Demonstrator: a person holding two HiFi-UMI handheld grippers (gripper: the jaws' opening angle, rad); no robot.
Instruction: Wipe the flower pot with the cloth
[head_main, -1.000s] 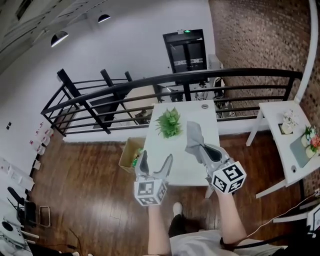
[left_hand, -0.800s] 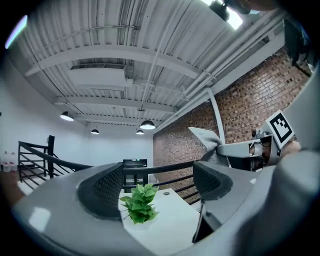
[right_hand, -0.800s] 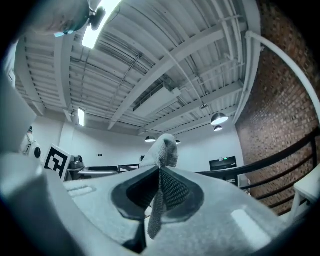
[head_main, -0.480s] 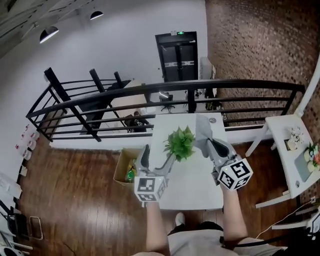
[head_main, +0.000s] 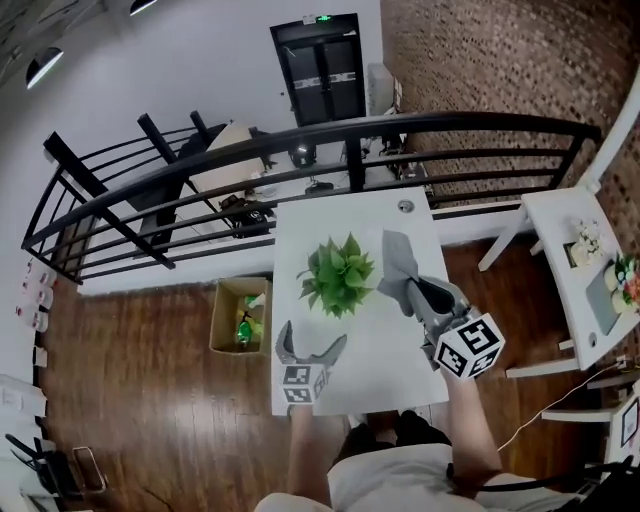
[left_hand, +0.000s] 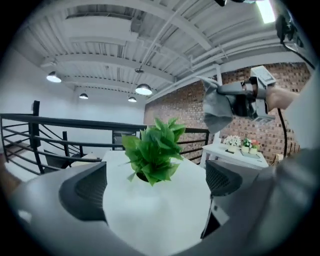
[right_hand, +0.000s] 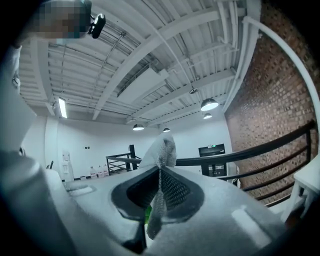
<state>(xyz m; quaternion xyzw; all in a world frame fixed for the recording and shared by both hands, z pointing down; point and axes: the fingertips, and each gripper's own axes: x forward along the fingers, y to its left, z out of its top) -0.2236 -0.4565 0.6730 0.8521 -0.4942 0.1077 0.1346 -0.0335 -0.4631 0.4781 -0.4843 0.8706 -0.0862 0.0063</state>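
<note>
Head view: one pot (head_main: 338, 278); right gripper (head_main: 411, 291) pinches one cloth (head_main: 398, 257); just-opened left gripper (head_main: 312, 340) empty.

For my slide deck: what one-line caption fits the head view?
Right gripper holds a cloth beside the plant on a white table; left gripper, jaws just opened and empty, faces it.

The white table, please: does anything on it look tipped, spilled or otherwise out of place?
Nothing stands out. The potted plant stands upright on the table, with no spill visible around it. The cloth is pinched in the right gripper, beside the plant.
</note>
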